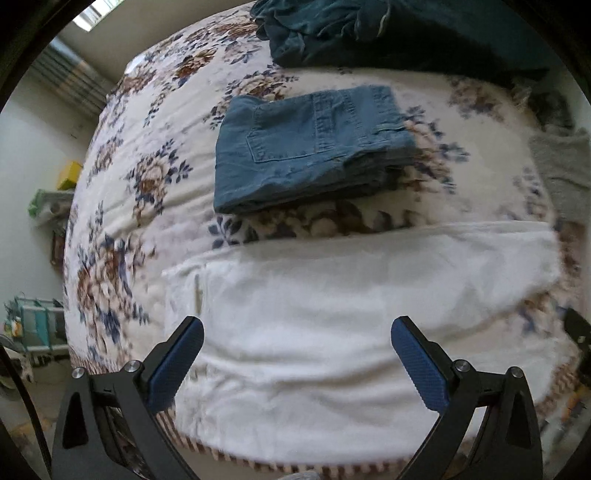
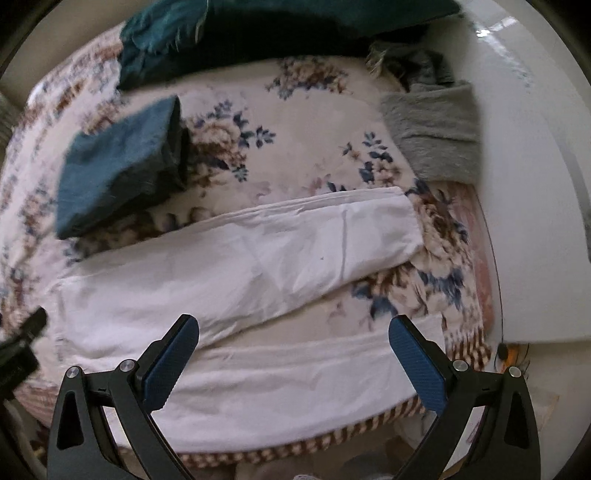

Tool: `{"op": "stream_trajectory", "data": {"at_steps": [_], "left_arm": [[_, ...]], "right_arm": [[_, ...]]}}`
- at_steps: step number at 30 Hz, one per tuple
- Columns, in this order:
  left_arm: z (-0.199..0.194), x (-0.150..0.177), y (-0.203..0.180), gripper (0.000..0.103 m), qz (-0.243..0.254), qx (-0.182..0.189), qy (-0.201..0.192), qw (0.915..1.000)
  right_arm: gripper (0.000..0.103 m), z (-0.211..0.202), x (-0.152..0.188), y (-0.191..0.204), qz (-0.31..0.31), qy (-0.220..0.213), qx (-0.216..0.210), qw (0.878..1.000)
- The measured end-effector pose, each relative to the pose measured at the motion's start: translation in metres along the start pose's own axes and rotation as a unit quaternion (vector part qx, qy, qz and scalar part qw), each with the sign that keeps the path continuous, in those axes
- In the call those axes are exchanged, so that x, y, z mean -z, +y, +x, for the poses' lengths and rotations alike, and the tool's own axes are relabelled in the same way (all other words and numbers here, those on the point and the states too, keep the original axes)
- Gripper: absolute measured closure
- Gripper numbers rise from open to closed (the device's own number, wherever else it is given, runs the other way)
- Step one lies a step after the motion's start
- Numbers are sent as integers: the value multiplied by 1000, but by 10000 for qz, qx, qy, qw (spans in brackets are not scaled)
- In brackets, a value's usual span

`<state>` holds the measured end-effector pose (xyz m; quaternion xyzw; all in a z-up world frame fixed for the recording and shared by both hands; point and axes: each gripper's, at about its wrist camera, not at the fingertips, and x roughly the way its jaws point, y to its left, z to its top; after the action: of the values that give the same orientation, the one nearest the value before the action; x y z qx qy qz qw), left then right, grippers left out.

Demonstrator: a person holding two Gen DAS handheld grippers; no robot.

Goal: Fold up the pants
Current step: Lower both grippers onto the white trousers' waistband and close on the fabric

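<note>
White pants (image 1: 332, 314) lie spread flat across the near edge of a floral bed cover (image 1: 122, 206). In the right wrist view the white pants (image 2: 258, 258) show two legs reaching right, with a gap between them. My left gripper (image 1: 295, 328) is open and empty, hovering over the waist end of the pants. My right gripper (image 2: 293, 325) is open and empty above the nearer leg. The other gripper's black tip (image 2: 22, 339) shows at the left edge of the right wrist view.
Folded blue jeans (image 1: 306, 147) lie behind the white pants; they also show in the right wrist view (image 2: 118, 162). A dark teal blanket (image 1: 388, 29) is heaped at the back. A grey fuzzy cloth (image 2: 436, 133) lies at the right by a white wall (image 2: 535, 184).
</note>
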<state>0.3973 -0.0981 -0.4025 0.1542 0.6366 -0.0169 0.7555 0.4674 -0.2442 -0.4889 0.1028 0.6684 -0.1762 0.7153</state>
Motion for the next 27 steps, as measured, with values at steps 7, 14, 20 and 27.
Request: {"op": "stream_trajectory", "data": {"at_steps": [7,14,20,27], "left_arm": [[96,-29,-5,0,281,-792,-208,9962],[185,-42,-62,0,1726,-1193,85,9777],[225,-50,-93,0,2695,-1102,399,9558],[213,-69,-80,69,2635,345,762,9610]], "right_arm": [[0,134,-44,-22,-872,522,452,9938],[0,251,-75,13,-2557,990,882,9576],[2,283,-94,47,-3641,885,964,9221],[62,272,-88,61,-4212,699,666,9018]]}}
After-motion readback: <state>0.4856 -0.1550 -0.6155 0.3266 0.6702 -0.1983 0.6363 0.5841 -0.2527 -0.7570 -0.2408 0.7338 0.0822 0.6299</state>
